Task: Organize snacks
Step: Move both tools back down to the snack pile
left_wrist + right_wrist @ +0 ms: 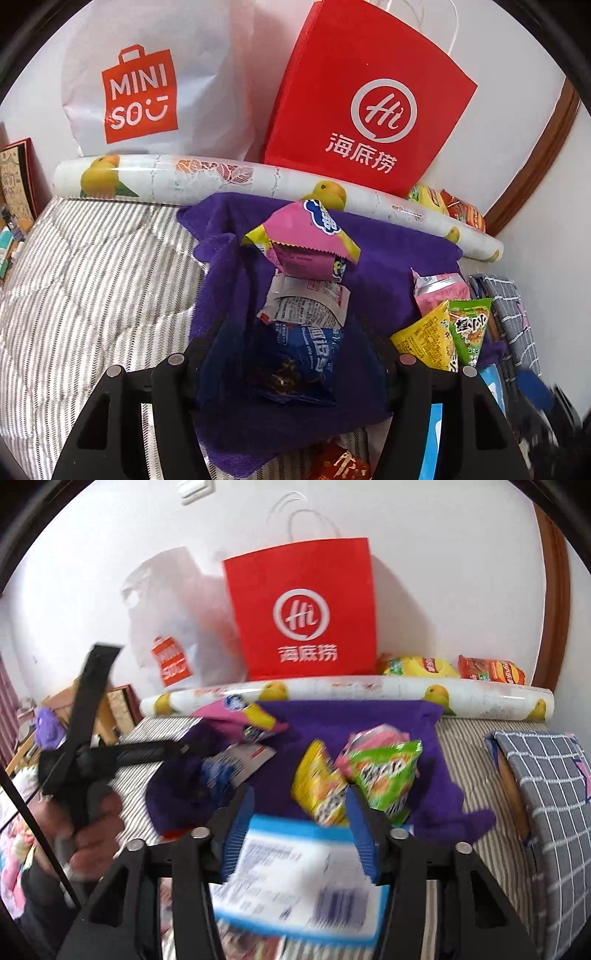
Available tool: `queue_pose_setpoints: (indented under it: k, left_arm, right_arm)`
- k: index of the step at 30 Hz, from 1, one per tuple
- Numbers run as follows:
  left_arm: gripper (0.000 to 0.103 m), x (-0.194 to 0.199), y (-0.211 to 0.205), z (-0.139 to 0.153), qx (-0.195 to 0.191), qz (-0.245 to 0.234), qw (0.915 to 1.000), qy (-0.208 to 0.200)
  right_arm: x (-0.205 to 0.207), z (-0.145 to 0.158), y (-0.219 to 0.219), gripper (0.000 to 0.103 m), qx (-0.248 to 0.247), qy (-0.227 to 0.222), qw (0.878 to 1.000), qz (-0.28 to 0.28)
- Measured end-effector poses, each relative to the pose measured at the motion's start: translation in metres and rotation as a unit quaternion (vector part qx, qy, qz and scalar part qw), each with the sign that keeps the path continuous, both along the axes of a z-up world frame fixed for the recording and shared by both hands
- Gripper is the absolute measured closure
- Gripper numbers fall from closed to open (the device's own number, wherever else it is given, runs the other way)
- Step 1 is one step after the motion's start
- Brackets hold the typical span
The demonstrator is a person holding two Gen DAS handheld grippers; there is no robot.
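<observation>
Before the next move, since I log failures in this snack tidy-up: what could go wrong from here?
1. The right hand-held gripper holds the blue-and-white packet only by its top edge; it may slip out.
2. The left hand-held gripper stands open around the dark blue cookie packet on the purple towel; closing might pinch the towel too.
3. The pink packet lies tilted and could slide.

Striped quilted bed (pixel 85 280), purple towel (pixel 388 280), printed roll (pixel 221 175), possibly a checked cushion (pixel 546 775)
</observation>
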State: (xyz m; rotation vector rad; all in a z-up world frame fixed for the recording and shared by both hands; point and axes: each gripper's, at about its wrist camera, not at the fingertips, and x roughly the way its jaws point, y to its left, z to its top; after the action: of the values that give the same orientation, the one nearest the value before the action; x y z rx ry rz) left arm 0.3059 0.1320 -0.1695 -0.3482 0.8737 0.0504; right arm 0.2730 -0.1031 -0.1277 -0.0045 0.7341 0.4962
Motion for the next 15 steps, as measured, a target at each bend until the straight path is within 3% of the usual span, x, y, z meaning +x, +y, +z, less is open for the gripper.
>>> queue_pose_setpoints:
  k: [2, 6, 11, 15]
  left_arm:
    - [0.041, -0.002, -0.001, 0.003, 0.014, 0.003, 0.9999, 0.003]
    - [0.041, -0.014, 0.001, 0.023, -0.006, -0.007, 0.9999, -0.012]
    - [0.041, -0.043, 0.005, 0.036, -0.015, -0.005, 0.9999, -0.006]
    - [0.041, -0.079, 0.007, 0.042, 0.015, -0.001, 0.9999, 0.001]
  right_arm:
    - [-0.017, 0.002, 0.001, 0.056, -0.013, -0.001, 1.0, -0.002]
    - [-0.042, -0.001, -0.004, 0.064, -0.026, 0.022, 0.999, -0.008]
    - [-0.078, -0.003, -0.01, 0.065, -0.035, 0.023, 0.999, 0.017]
    - [-0.098, -0.022, 0.004, 0.063, -0.059, 0.022, 0.997, 0.053]
